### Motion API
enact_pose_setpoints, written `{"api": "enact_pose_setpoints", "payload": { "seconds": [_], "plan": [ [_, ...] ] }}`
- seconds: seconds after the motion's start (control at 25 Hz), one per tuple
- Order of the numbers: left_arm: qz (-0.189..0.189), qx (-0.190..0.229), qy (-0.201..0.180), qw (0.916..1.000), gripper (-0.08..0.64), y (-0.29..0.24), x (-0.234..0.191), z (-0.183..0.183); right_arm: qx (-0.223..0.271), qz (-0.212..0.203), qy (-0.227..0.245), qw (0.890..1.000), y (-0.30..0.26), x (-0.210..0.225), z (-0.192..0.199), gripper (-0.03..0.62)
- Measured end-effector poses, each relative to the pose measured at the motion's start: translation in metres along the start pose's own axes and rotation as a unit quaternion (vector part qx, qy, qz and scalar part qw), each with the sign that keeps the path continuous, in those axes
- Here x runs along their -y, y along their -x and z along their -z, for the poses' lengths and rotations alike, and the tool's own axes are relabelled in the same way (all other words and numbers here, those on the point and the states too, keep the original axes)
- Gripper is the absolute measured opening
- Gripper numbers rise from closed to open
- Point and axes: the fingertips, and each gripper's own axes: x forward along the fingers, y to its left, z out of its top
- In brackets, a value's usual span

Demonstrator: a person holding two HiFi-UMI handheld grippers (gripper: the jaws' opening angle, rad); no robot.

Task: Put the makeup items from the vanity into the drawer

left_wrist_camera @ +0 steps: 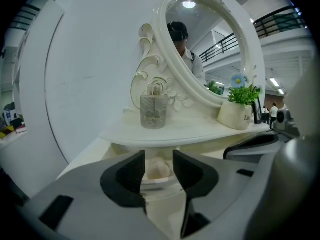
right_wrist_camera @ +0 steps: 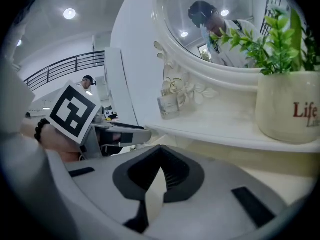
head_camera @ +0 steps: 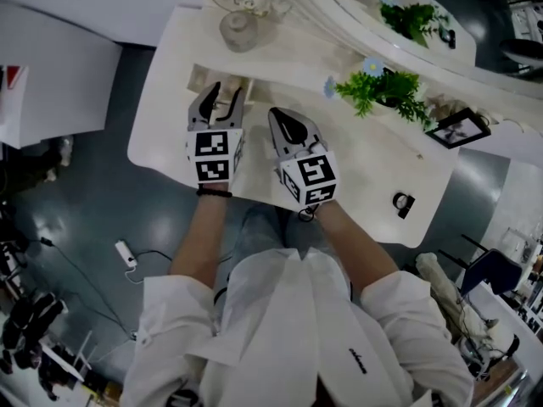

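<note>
Centring matters: the left gripper [head_camera: 226, 97], jaws apart, should straddle the pale rounded makeup item [left_wrist_camera: 159, 168] just ahead before squeezing, right gripper [head_camera: 277, 115] clenched empty beside it.

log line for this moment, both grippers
left gripper: open, pale item seen through gap, not gripped | right gripper: shut, empty
</note>
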Motion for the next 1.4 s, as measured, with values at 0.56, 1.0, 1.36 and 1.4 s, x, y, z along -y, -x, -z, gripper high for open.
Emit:
{"api": "enact_pose_setpoints", "payload": {
  "seconds": [0.56,1.0,1.36,1.4],
  "plan": [
    [0.059,0.117,-0.043,0.9904,0.028,0.114,0.069,-0.064,0.048,0.045,-0.004,0.998,0.125,0.015,-0.044,0.017],
    [0.142,0.190,-0.055,0.9699,0.028,0.164,0.167,-0.130,0.106,0.151,-0.024,0.983,0.274,0.065,-0.061,0.017],
    [0.172,0.210,-0.071,0.9598,0.028,0.182,0.216,-0.152,0.164,0.243,-0.041,0.955,0.382,0.106,-0.071,0.017],
    [0.172,0.212,-0.073,0.9593,0.028,0.184,0.218,-0.155,0.169,0.252,-0.045,0.952,0.391,0.110,-0.070,0.017]
  ]
}}
